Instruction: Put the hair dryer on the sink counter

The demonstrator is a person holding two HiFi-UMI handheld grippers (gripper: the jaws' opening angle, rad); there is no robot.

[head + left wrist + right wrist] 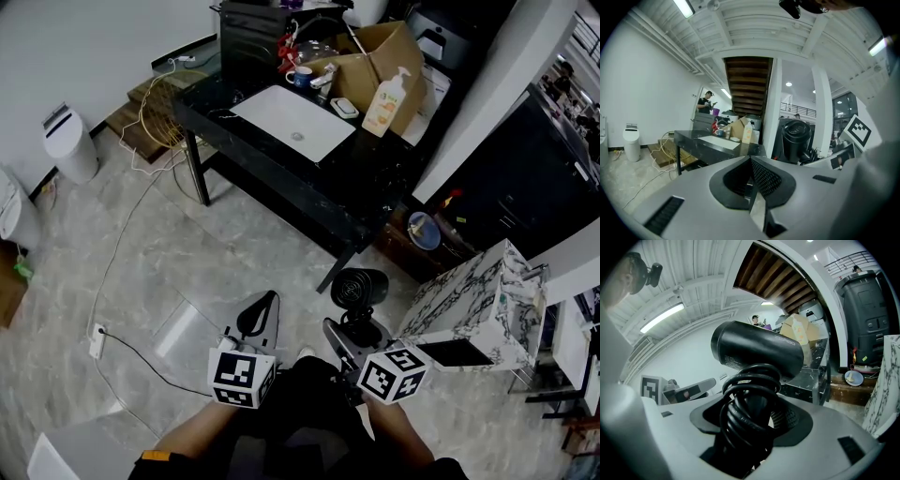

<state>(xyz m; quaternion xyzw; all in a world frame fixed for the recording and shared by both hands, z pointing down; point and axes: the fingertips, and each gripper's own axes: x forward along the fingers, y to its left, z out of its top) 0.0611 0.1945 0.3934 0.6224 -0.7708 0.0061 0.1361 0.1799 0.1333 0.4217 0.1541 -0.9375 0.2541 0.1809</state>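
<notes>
Black cord-wrapped hair dryer (359, 289) held upright, apart from sink counter (366, 173).

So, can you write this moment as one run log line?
right tool: shut on hair dryer | left tool: shut, empty | sink counter: ahead, dryer not yet placed

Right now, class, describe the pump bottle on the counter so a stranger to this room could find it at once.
Find the black sink counter with its white basin. To the basin's right, in front of the open cardboard box, stands the pump bottle. It alone is tall and pale, with an orange label and pump head.
</notes>
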